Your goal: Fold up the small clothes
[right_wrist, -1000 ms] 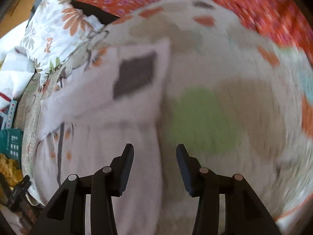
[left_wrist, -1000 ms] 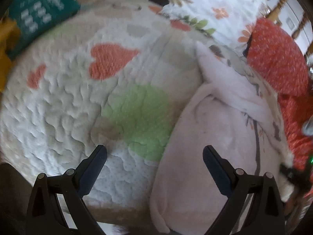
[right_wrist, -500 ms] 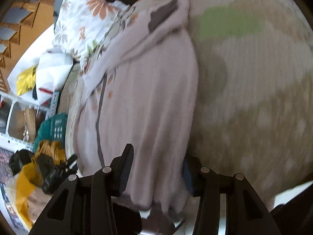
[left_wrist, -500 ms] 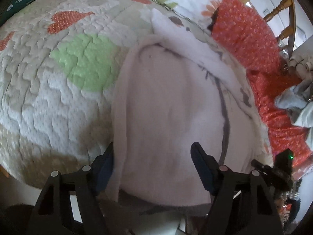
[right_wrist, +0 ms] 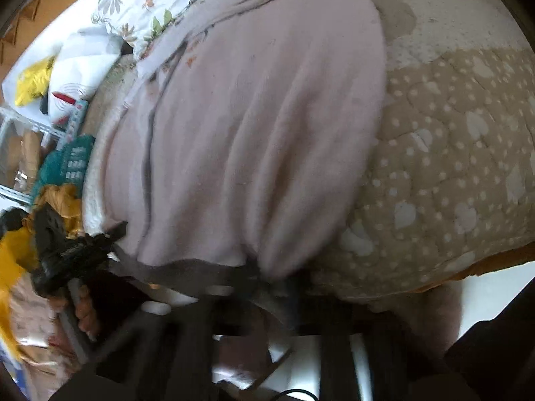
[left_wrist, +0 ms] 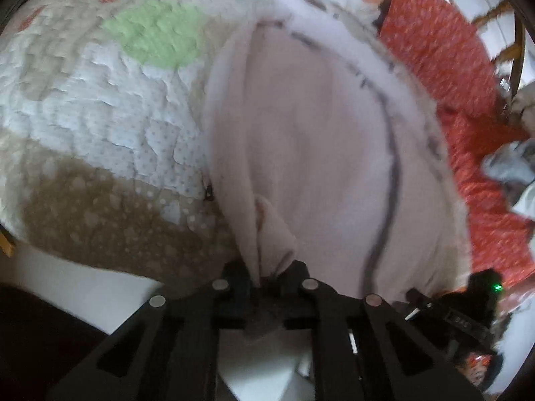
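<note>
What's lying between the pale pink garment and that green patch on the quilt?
Nothing: in the left wrist view only bare white dotted quilt separates the pink garment from the green patch.

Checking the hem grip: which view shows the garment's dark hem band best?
The right wrist view: the dark hem band runs clearly along the pale pink garment. The left wrist view shows only bunched pink cloth in the left claw.

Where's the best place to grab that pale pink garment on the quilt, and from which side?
By its near hem, from the bed's edge. The pale pink garment lies flat on the quilt, and only that hem overhangs enough to pinch. The left gripper and right gripper have just closed on its two near corners.
</note>
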`<state>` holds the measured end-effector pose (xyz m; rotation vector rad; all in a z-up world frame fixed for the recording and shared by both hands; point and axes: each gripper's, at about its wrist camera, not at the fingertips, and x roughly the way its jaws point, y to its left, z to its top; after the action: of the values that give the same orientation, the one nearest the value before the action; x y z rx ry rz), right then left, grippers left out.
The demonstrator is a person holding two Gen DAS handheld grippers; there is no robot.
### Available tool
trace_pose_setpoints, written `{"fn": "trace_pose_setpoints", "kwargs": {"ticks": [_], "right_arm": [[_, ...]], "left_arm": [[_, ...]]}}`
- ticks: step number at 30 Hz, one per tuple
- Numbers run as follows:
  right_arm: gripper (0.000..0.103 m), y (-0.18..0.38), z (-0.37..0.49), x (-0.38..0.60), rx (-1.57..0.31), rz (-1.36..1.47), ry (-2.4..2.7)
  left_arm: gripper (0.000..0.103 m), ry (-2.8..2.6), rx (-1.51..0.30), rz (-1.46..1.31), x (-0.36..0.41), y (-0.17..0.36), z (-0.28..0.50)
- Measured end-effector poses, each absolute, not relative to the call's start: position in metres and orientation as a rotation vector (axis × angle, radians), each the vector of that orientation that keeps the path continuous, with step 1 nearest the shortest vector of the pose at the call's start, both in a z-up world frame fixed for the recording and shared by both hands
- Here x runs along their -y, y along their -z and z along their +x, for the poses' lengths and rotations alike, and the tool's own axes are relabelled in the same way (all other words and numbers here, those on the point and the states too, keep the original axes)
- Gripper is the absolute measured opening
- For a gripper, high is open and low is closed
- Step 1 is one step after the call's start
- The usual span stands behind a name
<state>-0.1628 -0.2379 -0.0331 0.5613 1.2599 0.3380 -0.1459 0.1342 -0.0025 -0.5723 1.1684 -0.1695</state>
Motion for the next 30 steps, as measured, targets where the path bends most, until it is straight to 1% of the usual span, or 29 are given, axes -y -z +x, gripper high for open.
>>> {"fn": "trace_pose_setpoints", "kwargs": {"ticks": [4, 6, 9, 14, 18, 21, 27, 30], "right_arm": [[0.009, 0.002, -0.178, 0.275, -1.189, 0.719, -0.393], [0.008, -0.025, -0.196, 0.294, -1.133, 0.732, -0.431], [0.008, -0.041, -0.216, 0.316, -1.100, 0.718, -0.419], [0.008, -0.023, -0.220, 0.321, -1.141, 0.730, -0.394], [0.008, -0.035, -0.220, 0.303, -1.111, 0.680, -0.435], [0.008, -0.039, -0.217, 0.303, -1.114, 0.669, -0.445], [0.008, -0.045, -0.202, 0.312, -1.115, 0.687, -0.472], [0.008, -0.057, -0.173, 0.313, -1.105, 0.697, -0.489]], "left_arm": [[0.010, 0.241, -1.096, -0.614, -0.142, -0.044, -0.182], [0.010, 0.253, -1.056, -0.595, -0.140, -0.063, -0.203], [0.010, 0.230, -1.059, -0.566, -0.137, -0.064, -0.219], [0.010, 0.187, -1.122, -0.558, -0.120, -0.044, -0.217], [0.010, 0.193, -1.082, -0.510, -0.111, -0.056, -0.225], [0.010, 0.194, -1.061, -0.534, -0.116, -0.065, -0.227], [0.010, 0.230, -1.075, -0.651, -0.125, -0.069, -0.199], [0.010, 0.230, -1.106, -0.680, -0.129, -0.075, -0.144]]}}
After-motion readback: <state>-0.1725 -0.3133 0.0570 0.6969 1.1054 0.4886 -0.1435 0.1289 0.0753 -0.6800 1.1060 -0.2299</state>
